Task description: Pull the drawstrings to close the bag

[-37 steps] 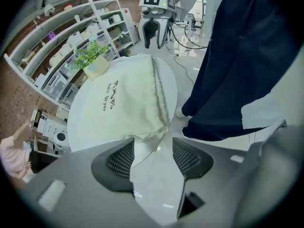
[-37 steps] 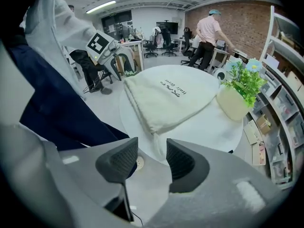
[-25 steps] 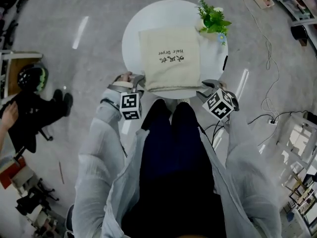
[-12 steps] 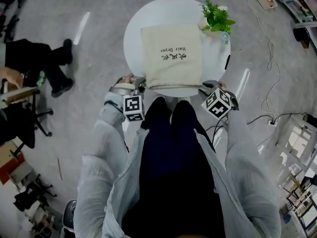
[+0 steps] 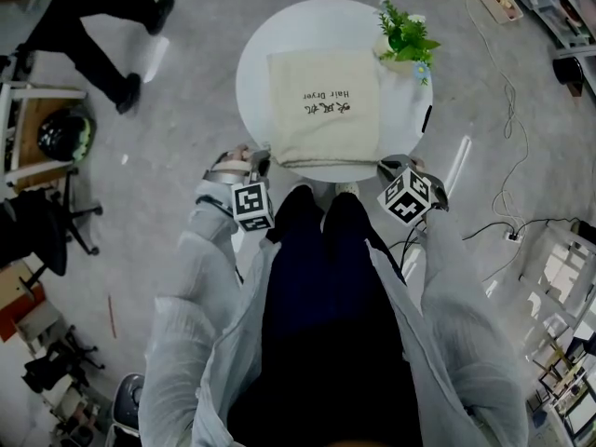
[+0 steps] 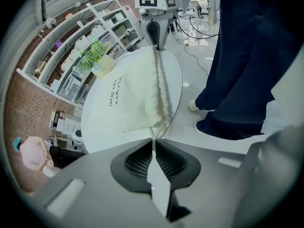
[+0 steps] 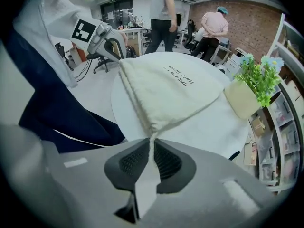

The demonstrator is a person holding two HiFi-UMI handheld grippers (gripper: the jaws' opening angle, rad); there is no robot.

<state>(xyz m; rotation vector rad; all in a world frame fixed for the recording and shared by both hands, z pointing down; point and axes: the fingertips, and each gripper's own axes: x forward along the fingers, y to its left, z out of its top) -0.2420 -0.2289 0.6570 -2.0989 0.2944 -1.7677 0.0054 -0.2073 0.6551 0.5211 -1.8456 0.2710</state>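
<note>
The fingers [image 6: 137, 163] of the left gripper [image 5: 264, 160] and right gripper [image 5: 384, 164] have just been closing. They are now pinching the drawstrings [image 7: 151, 136] at the near corners of the bag [image 5: 324, 105], which is lying on the table [image 5: 251, 73]. I would be pulling both outward evenly, left and right.

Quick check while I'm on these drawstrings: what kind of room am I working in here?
Probably an open-plan lab or workshop office. Signs of that are a brick wall at the back, white storage shelves full of boxes and gear, and loose cables trailing over the grey floor.
</note>
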